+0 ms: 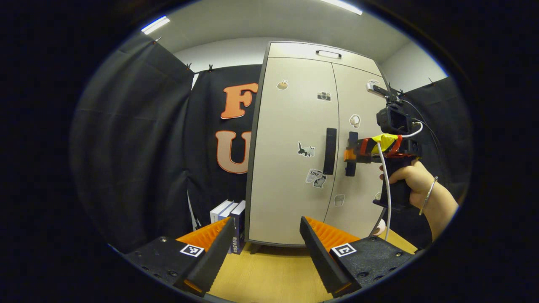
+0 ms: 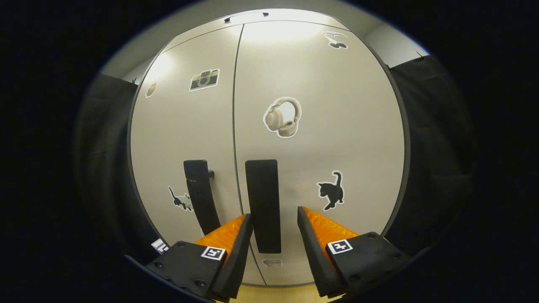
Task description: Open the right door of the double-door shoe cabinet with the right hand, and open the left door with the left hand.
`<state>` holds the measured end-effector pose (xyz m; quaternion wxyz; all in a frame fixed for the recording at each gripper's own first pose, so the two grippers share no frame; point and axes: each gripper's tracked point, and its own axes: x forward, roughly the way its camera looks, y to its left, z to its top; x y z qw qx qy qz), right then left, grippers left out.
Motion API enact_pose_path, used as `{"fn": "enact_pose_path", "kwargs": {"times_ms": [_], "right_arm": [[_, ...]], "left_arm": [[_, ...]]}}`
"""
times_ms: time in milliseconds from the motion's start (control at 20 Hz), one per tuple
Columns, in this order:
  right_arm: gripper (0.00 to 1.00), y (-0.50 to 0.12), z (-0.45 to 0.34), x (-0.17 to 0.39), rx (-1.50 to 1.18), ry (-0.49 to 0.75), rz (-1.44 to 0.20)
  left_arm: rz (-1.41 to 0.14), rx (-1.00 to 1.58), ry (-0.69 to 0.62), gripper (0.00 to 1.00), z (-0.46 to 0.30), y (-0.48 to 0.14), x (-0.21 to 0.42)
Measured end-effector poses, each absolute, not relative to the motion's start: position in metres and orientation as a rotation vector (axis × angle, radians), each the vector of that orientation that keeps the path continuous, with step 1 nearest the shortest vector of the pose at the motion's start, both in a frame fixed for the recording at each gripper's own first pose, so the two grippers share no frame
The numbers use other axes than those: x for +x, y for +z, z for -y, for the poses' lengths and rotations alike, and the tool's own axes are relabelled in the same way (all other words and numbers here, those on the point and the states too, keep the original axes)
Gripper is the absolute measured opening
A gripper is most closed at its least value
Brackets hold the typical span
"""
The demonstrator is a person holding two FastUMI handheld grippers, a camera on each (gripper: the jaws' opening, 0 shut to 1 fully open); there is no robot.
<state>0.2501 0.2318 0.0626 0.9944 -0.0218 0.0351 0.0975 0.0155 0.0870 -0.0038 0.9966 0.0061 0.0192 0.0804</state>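
Fingers of your right gripper (image 2: 273,227) apart, straddling right door handle (image 2: 263,202), not clamped; both doors shut. Next: close on handle, pull. Left gripper (image 1: 267,240) open, back from left door handle (image 1: 330,150)

The shoe cabinet (image 2: 320,126) had smooth, satin-matt door panels that caught a soft glare near the top of the frame. Its two handles (image 2: 263,202) looked like matt plastic. Paper-like stickers (image 2: 283,117) lay flat on the doors. The counter (image 1: 273,273) at the lower centre showed pale wood grain (probably laminate), and the booth wall (image 1: 126,147) was dull cloth.
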Motion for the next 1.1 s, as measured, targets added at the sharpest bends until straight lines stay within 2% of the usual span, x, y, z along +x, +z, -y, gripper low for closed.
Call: {"fn": "enact_pose_path", "kwargs": {"times_ms": [50,150,250,400,450,650,700,1100], "right_arm": [[0.74,0.061,-0.232,0.253,-0.044,0.192,-0.077],[0.54,0.058,-0.237,0.259,-0.048,0.202,-0.088],[0.41,0.06,-0.236,0.253,-0.066,0.195,-0.088],[0.41,0.057,-0.236,0.259,-0.066,0.187,-0.067],[0.35,0.056,-0.236,0.259,-0.07,0.188,-0.069],[0.35,0.055,-0.234,0.25,-0.073,0.207,-0.102],[0.27,0.055,-0.233,0.245,-0.068,0.22,-0.108],[0.26,0.061,-0.216,0.213,-0.106,0.238,-0.089]], "left_arm": [[-0.036,0.014,0.162,0.94,-0.088,-0.002,0.016],[-0.033,0.018,0.169,0.94,-0.091,-0.001,0.015],[-0.032,0.021,0.179,0.94,-0.095,-0.001,0.015],[-0.034,0.026,0.191,0.94,-0.099,-0.001,0.011],[-0.034,0.028,0.195,0.94,-0.101,0.0,0.009],[-0.017,0.036,0.21,0.94,-0.103,0.008,0.001],[-0.012,0.041,0.213,0.95,-0.103,0.01,-0.002],[0.0,0.008,0.205,0.95,-0.086,0.018,-0.02]]}}
